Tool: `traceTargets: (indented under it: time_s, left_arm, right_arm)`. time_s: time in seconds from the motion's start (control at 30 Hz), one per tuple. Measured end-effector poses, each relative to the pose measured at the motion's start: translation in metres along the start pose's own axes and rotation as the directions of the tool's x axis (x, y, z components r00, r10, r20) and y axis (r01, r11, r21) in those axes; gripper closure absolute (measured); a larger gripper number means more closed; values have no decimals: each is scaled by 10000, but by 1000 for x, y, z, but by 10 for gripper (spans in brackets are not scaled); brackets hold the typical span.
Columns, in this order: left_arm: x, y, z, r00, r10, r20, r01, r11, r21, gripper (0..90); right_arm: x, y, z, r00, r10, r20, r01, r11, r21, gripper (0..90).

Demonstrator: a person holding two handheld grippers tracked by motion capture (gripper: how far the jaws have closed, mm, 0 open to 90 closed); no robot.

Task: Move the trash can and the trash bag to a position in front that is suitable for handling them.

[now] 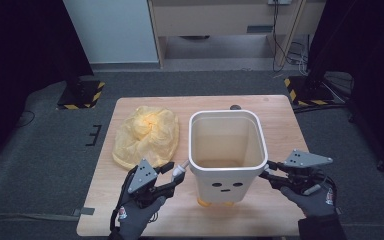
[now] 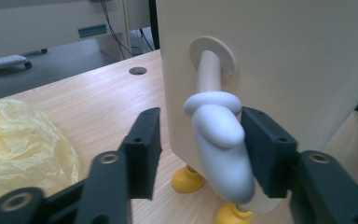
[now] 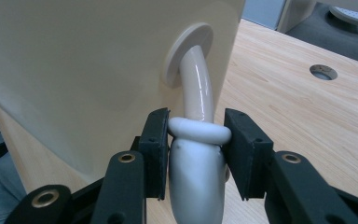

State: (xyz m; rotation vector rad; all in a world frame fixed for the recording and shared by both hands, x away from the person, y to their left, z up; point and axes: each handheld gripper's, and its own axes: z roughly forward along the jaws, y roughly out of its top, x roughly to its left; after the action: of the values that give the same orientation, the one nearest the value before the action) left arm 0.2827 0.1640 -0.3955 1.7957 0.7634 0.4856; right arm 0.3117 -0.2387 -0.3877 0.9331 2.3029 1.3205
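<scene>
Dark room with grey carpet and some hazard-striped stands at the back, and in the middle a light wooden table (image 1: 145, 210) with a couple of round cable holes in it. On the table sits a cream-white bin (image 1: 227, 150) shaped like a little character: there's a face on the front wall, yellow feet (image 2: 188, 180) underneath, and a white arm with a mitten-like hand sticking out of each side. To its left, well apart from it, lies a crumpled yellow plastic bag (image 1: 146, 134). The person's gloved hands come in from the bottom, one on each side of the bin. The left gripper (image 2: 200, 149) has the bin's left-side arm (image 2: 216, 140) between its jaws; one pad is touching the mitten, the other one has a clear gap, so it's not clamped, just bracketing it. The right gripper (image 3: 196, 154) is on the right-side arm (image 3: 196, 140), and there both pads sit tight against the ring at the wrist, so that one looks properly pinched. The bin itself stands upright on the table, open top, nothing visible inside from the high view.
</scene>
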Motion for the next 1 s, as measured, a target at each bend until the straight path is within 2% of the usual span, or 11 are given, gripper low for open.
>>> traceTargets:
  time_s: [0.17, 0.37, 0.43, 0.5, 0.57, 0.6, 0.73, 0.8, 0.9, 0.93, 1.0]
  left_arm:
    - [12, 1, -1, 9995, -72, -304, 71, 10000, -47, 634]
    - [24, 0, -2, 9989, -34, -478, 31, 10000, -59, 645]
    - [25, -1, -2, 9995, -41, -322, 39, 10000, -76, 646]
    - [26, -1, -3, 9990, 134, -432, -134, 9999, 7, 647]
    - [26, -1, -3, 9993, 130, -341, -131, 9999, -46, 648]
    - [26, 0, -2, 9992, 212, -349, -215, 9998, -61, 648]
    - [26, 1, -2, 9985, 404, -380, -409, 9991, -139, 653]
    - [33, -2, 0, 9997, 75, -252, -89, 9984, -567, 658]
    - [37, -2, 1, 9990, 273, -351, -299, 9967, -754, 660]
    - [41, -2, 3, 9972, 582, -462, -622, 9939, -916, 661]
    - [45, -1, 4, 9954, 747, -604, -803, 9920, -972, 662]
  right_arm:
    - [12, 3, 3, 9989, -164, -434, 164, 9999, 6, 619]
    - [23, 9, 9, 9975, -160, -688, 165, 9998, 68, 613]
    - [25, 11, 12, 9963, 13, -857, -12, 10000, 11, 549]
    - [27, 12, 19, 9970, -130, -761, 159, 9992, 375, 533]
    - [29, 13, 18, 9957, -284, -877, 310, 9991, 276, 614]
    - [30, 13, 18, 9970, -453, -621, 468, 9987, 222, 617]
    - [33, 12, 19, 9946, -997, -277, 999, 9950, 76, 622]
    - [36, 12, 21, 9898, -1417, 154, 1417, 9899, -30, 623]
    - [38, 13, 25, 9831, -1774, 447, 1779, 9840, -85, 623]
    - [40, 13, 30, 9764, -2031, 731, 2045, 9788, -120, 624]
    - [42, 14, 34, 9695, -2234, 1005, 2255, 9742, -100, 623]
